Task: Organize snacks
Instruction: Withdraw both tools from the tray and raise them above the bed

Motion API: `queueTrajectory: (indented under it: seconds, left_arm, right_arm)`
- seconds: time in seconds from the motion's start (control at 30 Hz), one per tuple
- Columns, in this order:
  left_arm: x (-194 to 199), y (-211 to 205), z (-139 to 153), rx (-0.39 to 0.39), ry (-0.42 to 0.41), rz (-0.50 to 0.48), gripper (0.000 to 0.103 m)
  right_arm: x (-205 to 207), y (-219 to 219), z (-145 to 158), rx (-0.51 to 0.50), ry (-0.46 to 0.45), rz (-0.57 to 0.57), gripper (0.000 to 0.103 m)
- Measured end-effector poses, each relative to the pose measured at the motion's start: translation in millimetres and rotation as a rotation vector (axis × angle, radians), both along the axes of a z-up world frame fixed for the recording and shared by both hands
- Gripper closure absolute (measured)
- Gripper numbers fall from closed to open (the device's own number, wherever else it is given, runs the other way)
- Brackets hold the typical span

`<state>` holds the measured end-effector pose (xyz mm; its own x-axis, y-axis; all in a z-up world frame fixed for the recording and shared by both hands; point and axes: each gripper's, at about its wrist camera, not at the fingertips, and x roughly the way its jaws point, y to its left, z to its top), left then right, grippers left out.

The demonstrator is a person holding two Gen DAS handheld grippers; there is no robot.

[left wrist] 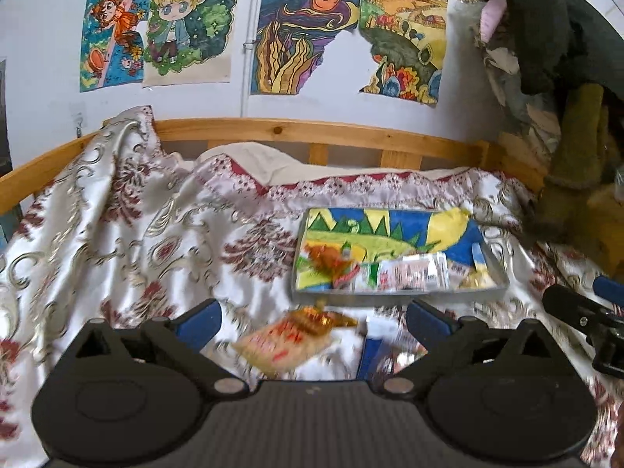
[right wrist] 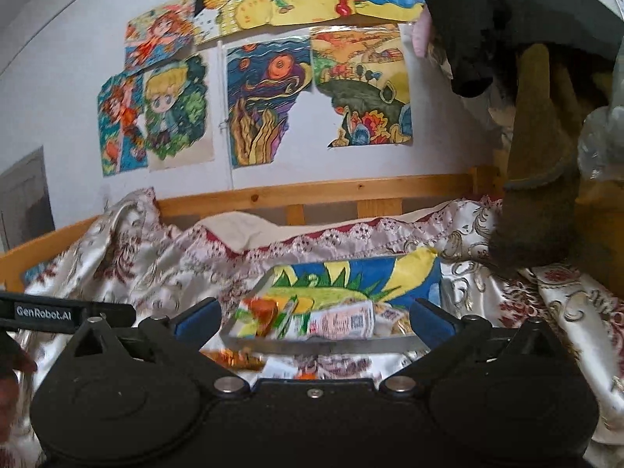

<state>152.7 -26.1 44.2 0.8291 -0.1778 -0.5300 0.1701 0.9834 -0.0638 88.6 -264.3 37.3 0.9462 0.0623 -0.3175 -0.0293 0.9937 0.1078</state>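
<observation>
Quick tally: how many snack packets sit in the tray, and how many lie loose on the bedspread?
Packets in the tray: at least 3
Loose packets on the bedspread: at least 3
Total: at least 6; blur may hide more

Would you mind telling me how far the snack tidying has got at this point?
Partly done. Several packets already lie along the near edge of the shallow tray, including a white packet. Nothing is in hand: the left gripper and right gripper are both open and empty. Still left on the bedspread: a pale packet, with more wrappers beside it.
</observation>
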Motion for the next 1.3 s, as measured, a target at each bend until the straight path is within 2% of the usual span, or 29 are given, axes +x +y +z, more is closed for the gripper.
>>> queueTrajectory:
  seconds: [0.2,0.47,0.63,0.8,1.0,1.3]
  left_arm:
    - [-36.0,12.2,-11.4,0.043,0.057,0.008,0.0]
    - [-51.4,15.5,-22.3,0.061,0.163,-0.006,0.0]
    - [-50.9,12.1,-30.3,0.092,0.212,-0.009,0.0]
    - [-46.6,14.3,-34.3,0.08,0.246,-0.003,0.0]
    - [-39.6,12.7,-41.5,0.104,0.296,0.01,0.0]
    - [-21.1,15.3,-51.8,0.083,0.353,0.032,0.0]
  right_arm:
    - [-30.7,2.5,-7.1,-0.001,0.1,-0.034,0.001]
    - [-49.1,3.6,-23.3,0.009,0.24,-0.067,0.001]
    - [-50.0,7.6,-28.2,0.001,0.277,-0.065,0.001]
    - [-44.6,9.7,-31.9,-0.015,0.308,-0.067,0.001]
    - [-36.7,13.0,-40.6,-0.039,0.377,-0.076,0.001]
    - [-26.7,18.2,-50.0,-0.064,0.445,-0.059,0.001]
